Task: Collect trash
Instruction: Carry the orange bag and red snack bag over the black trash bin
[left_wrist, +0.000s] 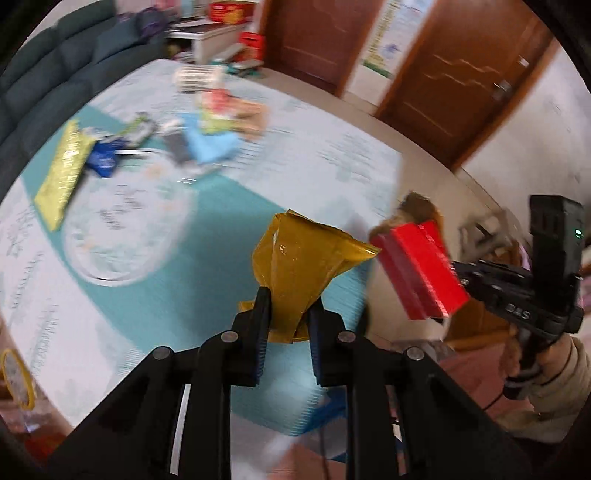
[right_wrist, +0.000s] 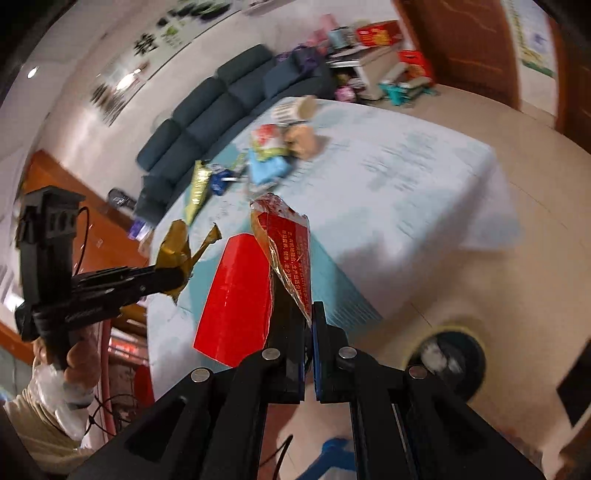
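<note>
**Two pieces of trash held aloft; deposit pending**

A crumpled gold wrapper (left_wrist: 299, 266) is clamped between the jaws of the left gripper (left_wrist: 288, 314) and is carried above the near edge of the table (left_wrist: 332, 162). A red packet (right_wrist: 236, 299), with its torn clear film, is pinched by the right gripper (right_wrist: 308, 321) just to the right of the wrapper, off the table's near right corner. Both items are clear of the surface.

More litter is seen at the far left of the table: a yellow-green wrapper (left_wrist: 64, 170), a blue packet (left_wrist: 103, 158) and a blurred pile of snack bags (left_wrist: 221, 114).

The transport step is judged to be in hand. A dark round bin (right_wrist: 452, 360) is visible on the floor at lower right in the right wrist view; the next move is expected to require both loads to be brought over it and released.
</note>
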